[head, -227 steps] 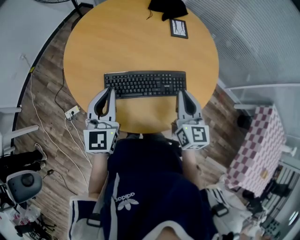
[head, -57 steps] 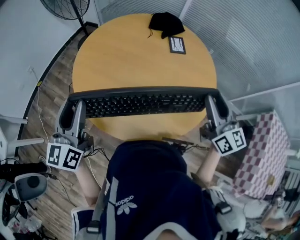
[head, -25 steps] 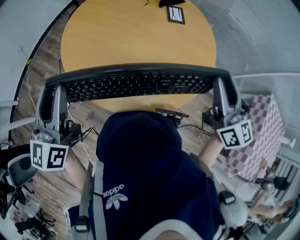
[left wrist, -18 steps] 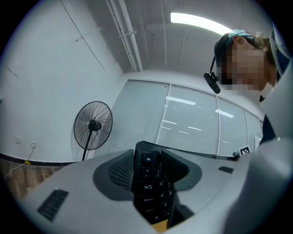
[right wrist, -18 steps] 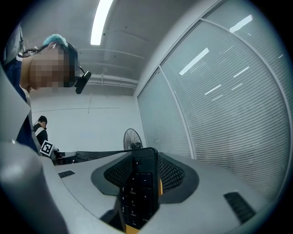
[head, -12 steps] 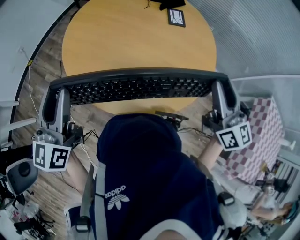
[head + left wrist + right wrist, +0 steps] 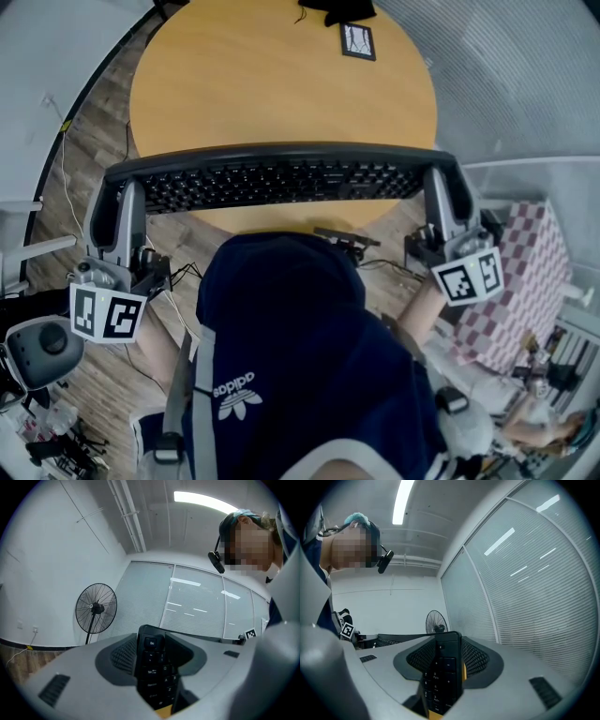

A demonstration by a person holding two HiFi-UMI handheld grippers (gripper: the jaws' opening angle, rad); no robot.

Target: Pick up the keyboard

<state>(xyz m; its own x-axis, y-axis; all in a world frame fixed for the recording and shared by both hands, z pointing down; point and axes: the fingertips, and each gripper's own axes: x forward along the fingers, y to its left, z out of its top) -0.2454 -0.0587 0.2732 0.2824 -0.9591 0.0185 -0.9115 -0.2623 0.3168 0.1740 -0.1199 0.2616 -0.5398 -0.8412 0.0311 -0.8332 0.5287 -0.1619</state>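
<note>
The round wooden table (image 7: 281,84) fills the 12 o'clock half of the head view, over a plank floor (image 7: 89,141) that shows at 9 o'clock. The person's dark shirt (image 7: 300,356) takes up the 6 o'clock half.

The black keyboard (image 7: 281,178) stretches across the middle of that view from 9 o'clock to 3 o'clock, keys facing up. It is held up off the table, in front of the table's 6 o'clock edge, and both its ends reach out past the tabletop over the floor.

At 4 o'clock a checkered cloth (image 7: 525,281) hangs beside the table.

The left gripper (image 7: 117,192) clamps the keyboard's 9 o'clock end. In the left gripper view its jaws are closed against that end (image 7: 152,667), with the Esc key uppermost between them. The right gripper (image 7: 441,187) clamps the 3 o'clock end. In the right gripper view its jaws press on the number-pad end (image 7: 443,667).

A standing fan (image 7: 96,607) shows at 9 o'clock in the left gripper view, by a white wall.

A black cloth (image 7: 336,11) lies at the table's 12 o'clock edge, and a small dark-framed card (image 7: 358,40) lies just at its 5 o'clock.
</note>
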